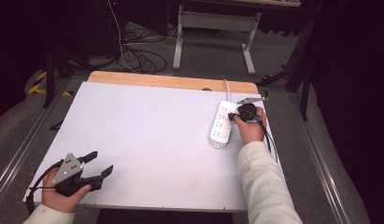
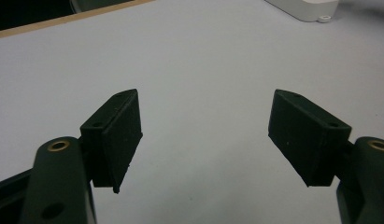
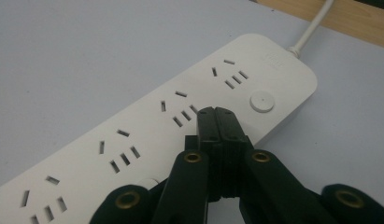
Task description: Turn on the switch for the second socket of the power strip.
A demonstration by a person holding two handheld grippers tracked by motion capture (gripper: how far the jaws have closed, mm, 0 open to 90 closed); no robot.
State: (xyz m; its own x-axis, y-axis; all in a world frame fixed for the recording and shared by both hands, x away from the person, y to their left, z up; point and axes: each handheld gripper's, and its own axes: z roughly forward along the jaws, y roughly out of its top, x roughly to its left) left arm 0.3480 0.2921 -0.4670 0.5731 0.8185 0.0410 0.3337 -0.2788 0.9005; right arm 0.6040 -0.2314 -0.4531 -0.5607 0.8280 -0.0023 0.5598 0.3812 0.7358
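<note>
High view: white board [image 1: 147, 140] on a wooden table [image 1: 171, 81]. White power strip [image 1: 221, 125] lies at the board's right side, its cord [image 1: 226, 88] running toward the far edge. Right gripper [image 1: 232, 116] held by the right hand [image 1: 251, 128], tips over the strip near its far end. Left gripper [image 1: 100, 164] in the left hand [image 1: 61, 193] at the near left corner, jaws spread, well apart from the strip.

Left gripper view: left gripper [image 2: 206, 133] jaws wide apart, nothing between them, bare board [image 2: 203, 60] below. Corner of the power strip [image 2: 306, 8] at top right.

Right gripper view: right gripper [image 3: 221, 122] jaws pressed together, holding nothing, tips over the power strip [image 3: 147, 130] beside the round button [image 3: 262, 101]; contact cannot be told. Cord [image 3: 313, 25] exits top right.
</note>
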